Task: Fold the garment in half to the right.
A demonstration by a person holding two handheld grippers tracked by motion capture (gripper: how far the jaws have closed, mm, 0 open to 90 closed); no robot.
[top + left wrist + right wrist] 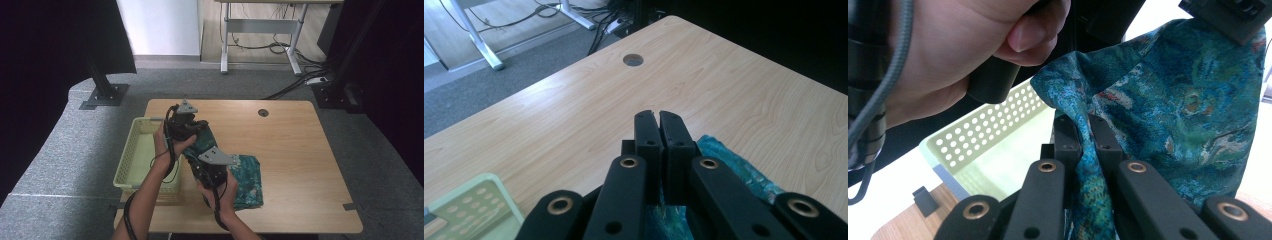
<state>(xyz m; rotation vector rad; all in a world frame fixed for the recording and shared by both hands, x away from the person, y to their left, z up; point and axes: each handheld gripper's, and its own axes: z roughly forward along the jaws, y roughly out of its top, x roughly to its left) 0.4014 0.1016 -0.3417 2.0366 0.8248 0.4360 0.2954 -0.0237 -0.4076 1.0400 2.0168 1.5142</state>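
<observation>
Both grippers, left (659, 116) and right (1084, 122), clamp the teal patterned cloth (1168, 100) beside the basket (131, 155); bare tabletop (295, 145) lies beyond the cloth.

Lab: black camera stands (102, 85), floor cables (295, 82).

Light wood bench (300, 150) with a round cable hole (263, 112) near its far edge, standing on grey carpet (60, 145). Black curtains (60, 35) at upper left and right of the frame. White wall panel (160, 25) at upper centre. A second desk's white legs (225, 45) at top, loose cables (280, 47) beneath it.
</observation>
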